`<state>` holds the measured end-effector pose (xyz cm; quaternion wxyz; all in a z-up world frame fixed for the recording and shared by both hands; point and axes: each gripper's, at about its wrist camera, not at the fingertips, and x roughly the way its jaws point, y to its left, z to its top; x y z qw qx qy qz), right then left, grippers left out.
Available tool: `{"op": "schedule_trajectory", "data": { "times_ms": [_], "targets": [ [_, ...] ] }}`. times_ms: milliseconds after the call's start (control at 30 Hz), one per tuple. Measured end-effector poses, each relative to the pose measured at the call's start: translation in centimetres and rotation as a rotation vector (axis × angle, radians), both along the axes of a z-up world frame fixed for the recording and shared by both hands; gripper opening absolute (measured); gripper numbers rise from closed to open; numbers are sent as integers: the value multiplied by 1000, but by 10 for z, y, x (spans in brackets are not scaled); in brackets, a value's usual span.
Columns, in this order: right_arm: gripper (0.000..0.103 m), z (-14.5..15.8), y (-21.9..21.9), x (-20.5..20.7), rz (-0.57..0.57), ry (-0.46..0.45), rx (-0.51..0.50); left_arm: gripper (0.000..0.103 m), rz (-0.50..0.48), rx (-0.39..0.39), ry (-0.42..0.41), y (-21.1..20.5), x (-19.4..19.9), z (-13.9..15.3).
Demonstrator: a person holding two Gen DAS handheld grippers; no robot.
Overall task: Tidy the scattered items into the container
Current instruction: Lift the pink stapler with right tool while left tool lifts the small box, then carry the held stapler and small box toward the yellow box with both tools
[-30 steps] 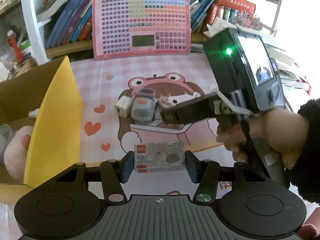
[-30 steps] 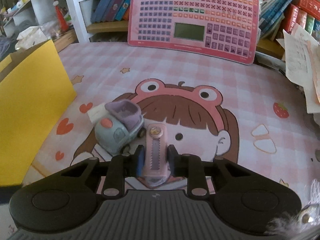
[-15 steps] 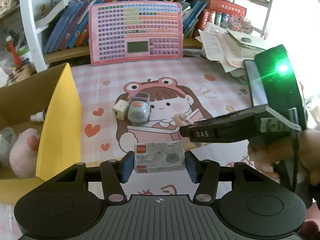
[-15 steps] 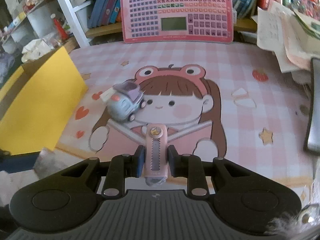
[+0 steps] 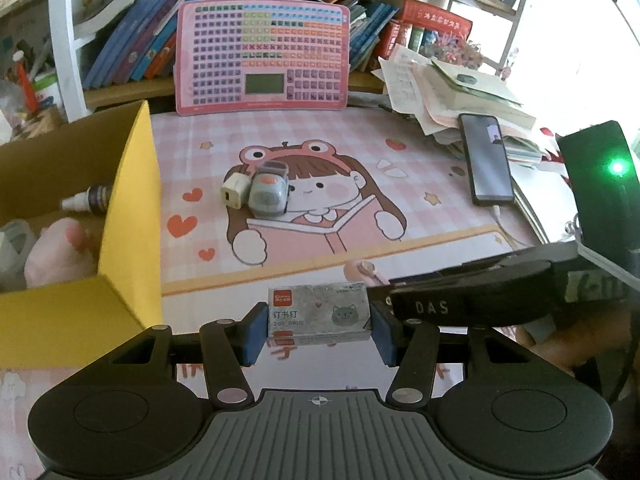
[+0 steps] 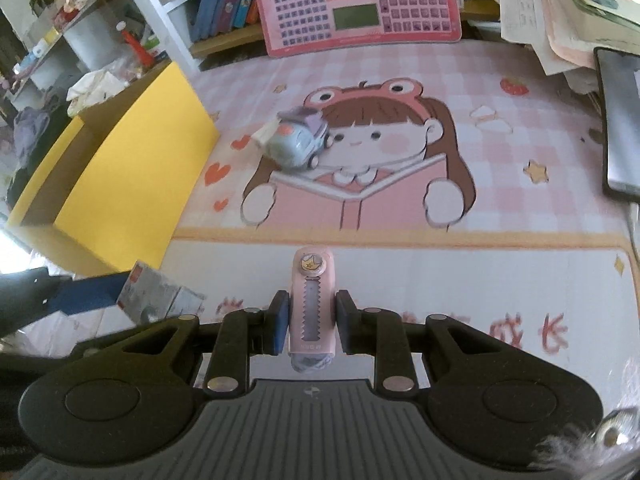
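Left gripper point(image 5: 319, 332) clamped on the staple box point(image 5: 318, 312), blue pads pressed to both short ends, box held level above the near edge of the desk mat point(image 5: 420, 184). Right gripper point(image 6: 311, 322) closed tight on the pink utility knife point(image 6: 311, 300), knife lengthwise between the pads with its star-button end pointing away from the camera, also above the mat's near edge

In the left wrist view the right gripper's body comes in from the right edge, just beside the staple box; knife tip shows just behind the box. In the right wrist view the staple box sits at lower left, blurred

Yellow cardboard box point(image 5: 132, 208) stands at the mat's left edge, open top. Inside: a small dropper bottle point(image 5: 90, 199) lying on its side and a pink plush point(image 5: 60, 248); something pale at the far left, can't tell what

On the mat, left of centre: toy car point(image 5: 269, 194) with a cream charger plug point(image 5: 234, 194) touching its left side, both well apart from the grippers

Pink keyboard toy point(image 5: 262, 58) propped upright at the mat's far edge against the bookshelf. Phone point(image 5: 486, 160) lies at the right edge, beside a pile of papers
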<state>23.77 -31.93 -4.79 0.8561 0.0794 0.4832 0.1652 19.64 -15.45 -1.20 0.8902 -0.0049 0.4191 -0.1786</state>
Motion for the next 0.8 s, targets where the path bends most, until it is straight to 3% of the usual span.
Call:
{"op": "schedule_trajectory", "data": {
  "times_ms": [400,800],
  "targets": [
    [23,19,32,-51,-61,-29,-46,53,5,-94,-19,57,-34,5],
    [23,26,93,-107,-62,-25,-52,53,41,-121,7,133,-83,6]
  ]
}}
